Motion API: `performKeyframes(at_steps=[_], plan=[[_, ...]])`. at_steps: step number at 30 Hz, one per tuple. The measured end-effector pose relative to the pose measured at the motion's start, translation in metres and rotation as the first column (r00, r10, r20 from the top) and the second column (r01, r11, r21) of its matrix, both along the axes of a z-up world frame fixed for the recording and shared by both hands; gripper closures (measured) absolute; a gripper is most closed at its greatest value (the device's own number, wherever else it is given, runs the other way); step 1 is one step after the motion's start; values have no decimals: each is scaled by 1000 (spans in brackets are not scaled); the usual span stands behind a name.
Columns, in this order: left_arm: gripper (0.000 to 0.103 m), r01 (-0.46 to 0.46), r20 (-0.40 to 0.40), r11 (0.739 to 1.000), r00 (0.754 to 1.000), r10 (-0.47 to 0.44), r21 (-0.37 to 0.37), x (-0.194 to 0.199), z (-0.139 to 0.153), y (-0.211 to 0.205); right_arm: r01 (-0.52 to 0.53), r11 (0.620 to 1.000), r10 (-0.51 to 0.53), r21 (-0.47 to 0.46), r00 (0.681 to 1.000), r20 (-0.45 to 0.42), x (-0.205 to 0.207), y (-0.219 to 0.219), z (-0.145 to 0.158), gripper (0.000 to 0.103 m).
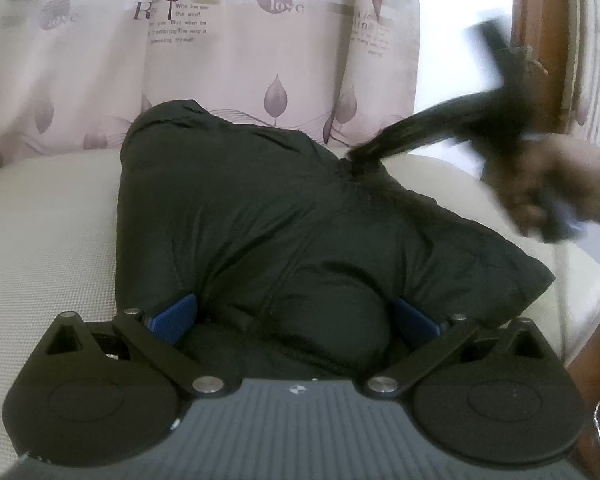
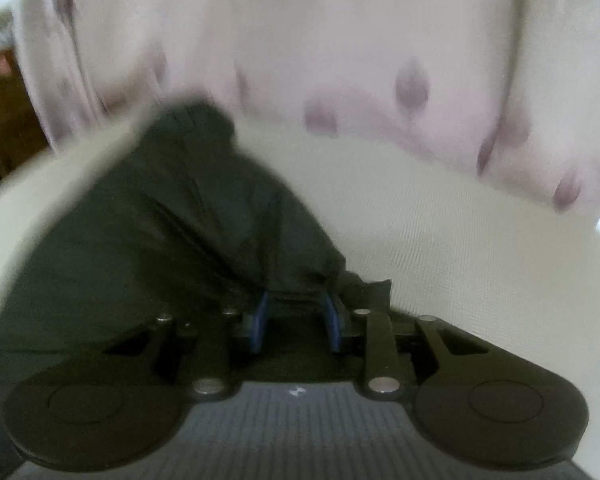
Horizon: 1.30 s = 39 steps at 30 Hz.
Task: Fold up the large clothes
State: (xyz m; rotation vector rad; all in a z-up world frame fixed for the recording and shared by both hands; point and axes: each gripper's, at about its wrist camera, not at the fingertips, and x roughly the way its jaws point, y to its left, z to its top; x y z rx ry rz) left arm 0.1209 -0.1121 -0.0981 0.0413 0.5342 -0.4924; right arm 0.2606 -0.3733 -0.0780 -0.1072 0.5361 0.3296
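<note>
There, the left hand-held gripper [image 1: 296, 320] gaped wide around the coat [image 1: 268, 216]; the right hand-held gripper [image 2: 296, 312], blurred, seemingly pinched its edge.

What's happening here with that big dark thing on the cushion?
A person is folding a dark puffy jacket on a cream cushion, using hand-held tongs. The left tongs are spread wide, pressed against a bulge at the near edge. The right tongs, blurred by motion, are partly closed around a fold of the jacket; whether they grip it firmly is unclear.
</note>
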Motion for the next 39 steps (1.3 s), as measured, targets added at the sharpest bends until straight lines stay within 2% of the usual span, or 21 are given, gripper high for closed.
performKeyframes(at_steps=[1, 4, 7, 9, 10, 12, 13, 17, 21, 23, 25, 26, 27, 28, 31, 33, 34, 38, 39], plan=[[0, 2, -2, 1000, 1000, -2, -4, 0, 0, 1, -29, 999, 29, 12, 998, 53, -25, -2, 6, 74], [0, 1, -2, 1000, 1000, -1, -3, 0, 1, 1, -66, 996, 74, -52, 984, 163, -99, 4, 3, 74], [0, 6, 3, 1000, 1000, -6, 7, 0, 1, 1, -30, 991, 56, -130, 978, 200, -147, 13, -24, 74], [0, 10, 1, 1000, 1000, -11, 12, 0, 1, 1, 12, 985, 26, -174, 977, 210, -158, 14, -49, 75], [0, 14, 2, 1000, 1000, -14, 19, -1, 1, 0, 33, 988, -3, -152, 981, 192, -155, 10, -59, 76], [0, 17, 10, 999, 1000, -18, 37, -3, 0, -2, 71, 997, -69, -7, 989, 132, -143, -4, -77, 77], [0, 14, 12, 999, 1000, -14, 38, -4, -1, -2, 85, 996, -88, 33, 989, 120, -137, -7, -84, 77], [0, 7, 17, 999, 1000, -8, 39, -3, -3, -2, 112, 992, -121, 64, 980, 157, -130, 2, -101, 77], [0, -19, 34, 999, 999, 18, 29, -9, 3, 0, 86, 981, -102, 176, 991, 82, -128, -19, -92, 76], [0, -48, 41, 999, 998, 48, -4, -14, 11, 9, 88, 952, -117, 294, 989, 84, -139, -43, -84, 75], [0, -81, 55, 997, 995, 82, -18, -18, 19, 18, 127, 878, -179, 461, 981, 70, -155, -75, -74, 73], [0, -86, 58, 996, 994, 87, -32, -20, 22, 24, 130, 835, -176, 535, 984, 36, -160, -90, -72, 68], [0, -83, 58, 996, 995, 86, -42, -20, 25, 28, 126, 802, -163, 583, 987, 10, -164, -102, -72, 65], [0, -87, 58, 995, 994, 90, -46, -20, 27, 32, 133, 790, -166, 598, 986, 1, -169, -108, -72, 63], [0, -109, 51, 994, 993, 110, -32, -20, 26, 37, 155, 821, -184, 549, 983, -2, -182, -108, -72, 45], [0, -117, 24, 992, 993, 118, -45, -19, 21, 39, 149, 831, -164, 535, 986, -20, -188, -100, -77, 19], [0, -118, 2, 991, 993, 118, -58, -18, 19, 40, 154, 839, -162, 522, 986, -32, -186, -95, -80, 16], [0, -101, -46, 992, 994, 97, -82, -11, 14, 42, 173, 885, -151, 431, 985, -85, -160, -73, -91, 18], [0, -93, -54, 992, 995, 88, -85, -9, 13, 42, 166, 889, -134, 426, 985, -104, -153, -69, -94, 42]])
